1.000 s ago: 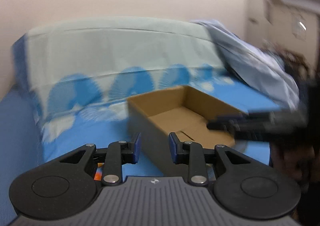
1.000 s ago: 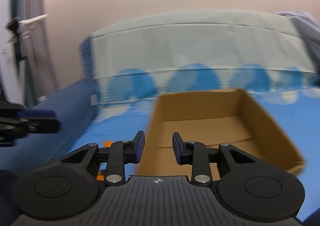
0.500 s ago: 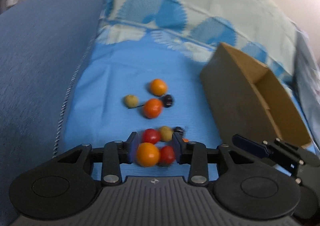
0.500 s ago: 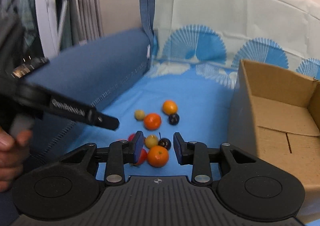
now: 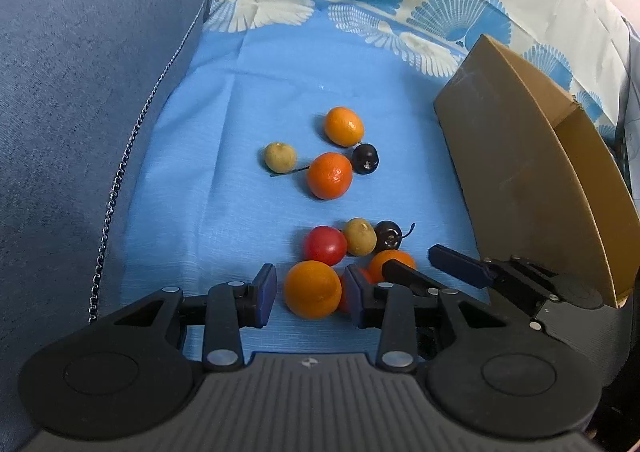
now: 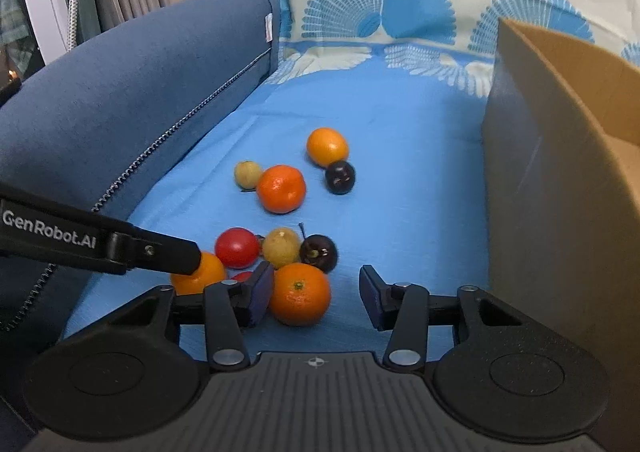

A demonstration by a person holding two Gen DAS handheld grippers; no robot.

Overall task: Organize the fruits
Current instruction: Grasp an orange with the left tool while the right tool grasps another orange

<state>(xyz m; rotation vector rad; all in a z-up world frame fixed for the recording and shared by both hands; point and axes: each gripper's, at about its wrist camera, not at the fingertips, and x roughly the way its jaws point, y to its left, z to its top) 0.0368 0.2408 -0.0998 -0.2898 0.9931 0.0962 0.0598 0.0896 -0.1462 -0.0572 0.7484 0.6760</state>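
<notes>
Left wrist view: left gripper (image 5: pixel 310 294) is held open, an orange (image 5: pixel 312 288) framed between its fingers at lower centre. More fruit is scattered mid-frame on the blue cloth (image 5: pixel 248 99); cardboard box (image 5: pixel 524 171) at right.

Right wrist view: right gripper (image 6: pixel 316 294) is open, another orange (image 6: pixel 299 294) seen against its left finger. Box wall fills the right edge.
</notes>
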